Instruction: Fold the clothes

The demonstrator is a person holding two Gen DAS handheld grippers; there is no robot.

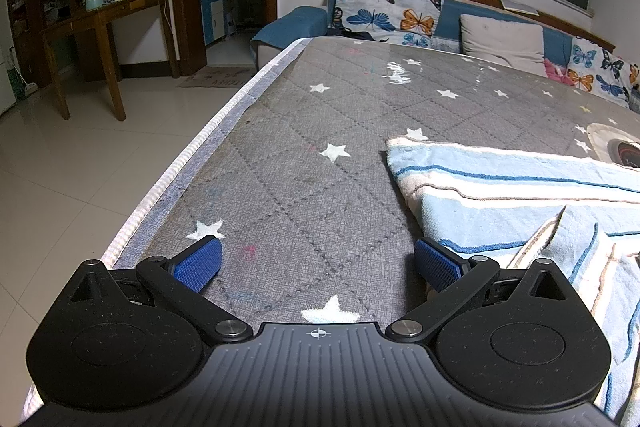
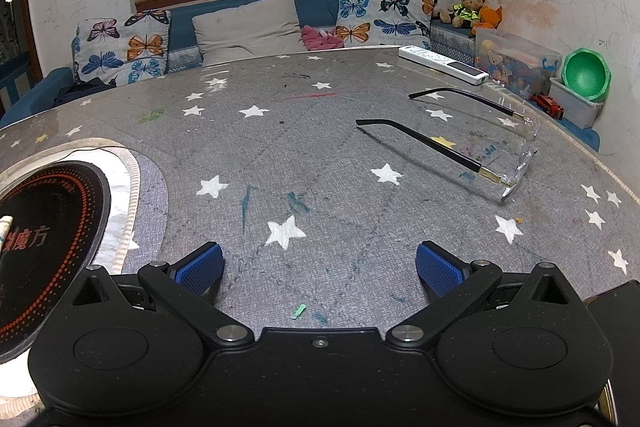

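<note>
From the left wrist camera I see my left gripper (image 1: 318, 263) spread wide, blue pads (image 1: 198, 264) apart and nothing between them, low over the grey star-printed table cover (image 1: 288, 163). Off its left finger the table's striped edge trim (image 1: 188, 155) falls away to a tiled floor (image 1: 80, 155), with a wooden desk (image 1: 104, 23) far beyond. Straight ahead past the far edge, butterfly cushions (image 1: 384, 11) lean on a blue sofa. To the right of the right finger lies the striped blue and white cloth (image 1: 520, 195); its near fold seems to reach that finger, but I cannot tell whether they touch, and the cloth runs out of the picture on the right and at the bottom. Beyond it, a dark round disc (image 1: 624, 150) is mostly cut off.

On the right wrist camera my right gripper (image 2: 319, 263) is likewise released, empty, over bare cover. Left of it sits the black disc with orange markings (image 2: 44, 239), cropped by the frame; a pale scrap at its left edge is too cut off to identify. Ahead and right lie clear-framed glasses (image 2: 520, 147), arms unfolded, and farther off a white remote (image 2: 444, 63). A dark object (image 2: 612, 301) beside the right finger is half hidden.
</note>
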